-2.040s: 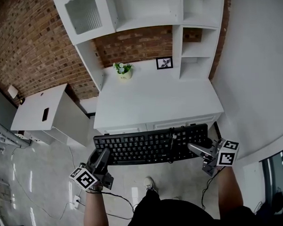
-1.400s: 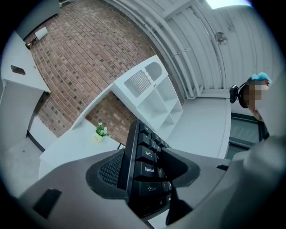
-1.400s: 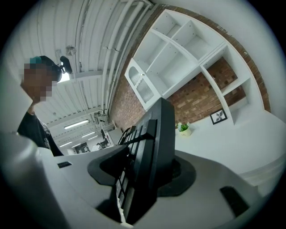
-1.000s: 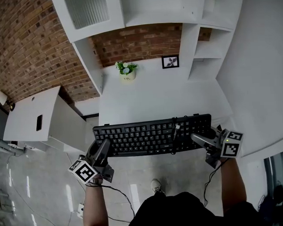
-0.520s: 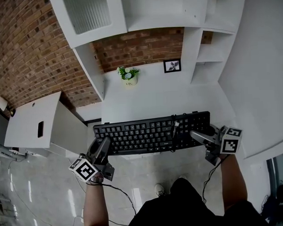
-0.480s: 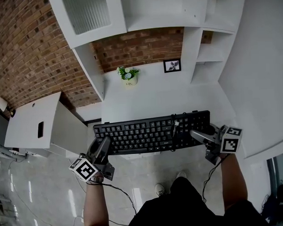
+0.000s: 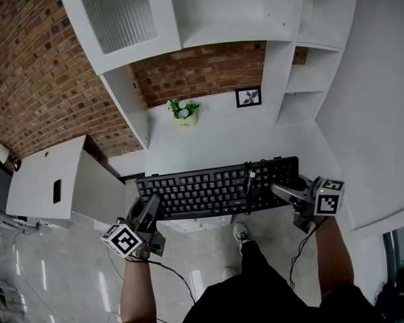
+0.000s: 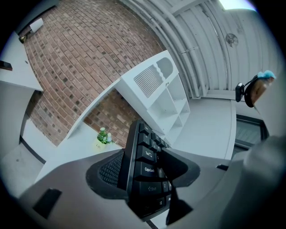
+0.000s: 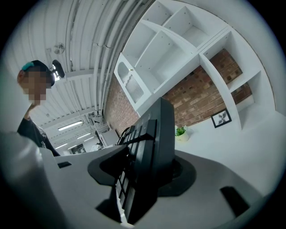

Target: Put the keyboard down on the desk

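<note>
A black keyboard [image 7: 216, 189] hangs level over the front edge of the white desk [image 7: 221, 140], its cable [image 7: 248, 184] draped across the keys. My left gripper [image 7: 149, 209] is shut on the keyboard's left end, and in the left gripper view that end [image 8: 145, 172] stands edge-on between the jaws. My right gripper [image 7: 287, 191] is shut on its right end, which the right gripper view shows as a dark slab [image 9: 149, 156] clamped between the jaws. Whether the keyboard touches the desk I cannot tell.
A small potted plant [image 7: 184, 112] and a framed picture [image 7: 249, 97] stand at the back of the desk, under white shelves [image 7: 298, 61]. A low white cabinet [image 7: 54, 179] sits to the left. A person's legs and shoe [image 7: 241, 234] are below the keyboard.
The keyboard and both grippers have moved forward over the desk's front edge. The person has stepped closer, one foot now under the keyboard.
</note>
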